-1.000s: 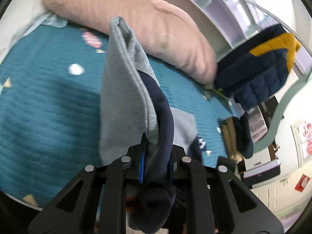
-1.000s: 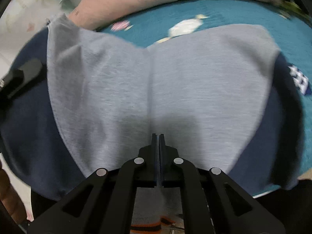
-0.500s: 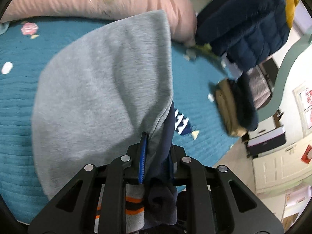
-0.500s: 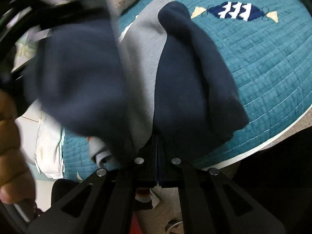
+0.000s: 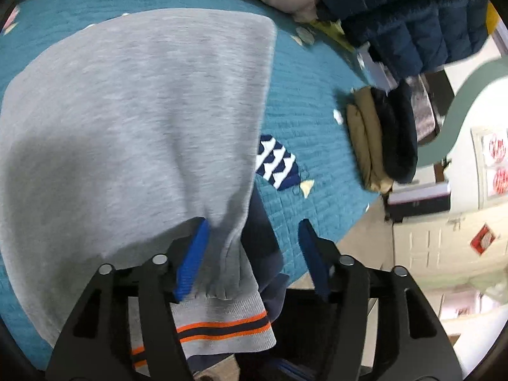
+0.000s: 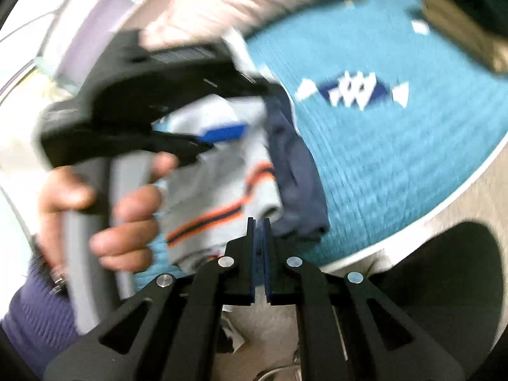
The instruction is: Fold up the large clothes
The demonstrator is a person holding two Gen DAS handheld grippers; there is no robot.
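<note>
The grey-and-navy sweatshirt (image 5: pixel 139 120) lies folded on the teal quilted bed (image 5: pixel 317 89). The left gripper (image 5: pixel 250 247) has just been opening, fingers wide around the hem; right gripper (image 6: pixel 258 238) nearly closed, empty. Withdraw straight back, avoiding snagging.

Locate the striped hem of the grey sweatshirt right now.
In the left wrist view the striped hem hangs at bottom centre, just below the left gripper, whose jaws have just been opening around the sweatshirt on the teal quilt.

left wrist: close above the grey sweatshirt (image 5: pixel 136 120), angled down onto the teal quilt (image 5: pixel 317 101) | right wrist: at bed edge, same downward tilt | shared: quilt's navy-white patch (image 6: pixel 352 90), sweatshirt hem
</note>
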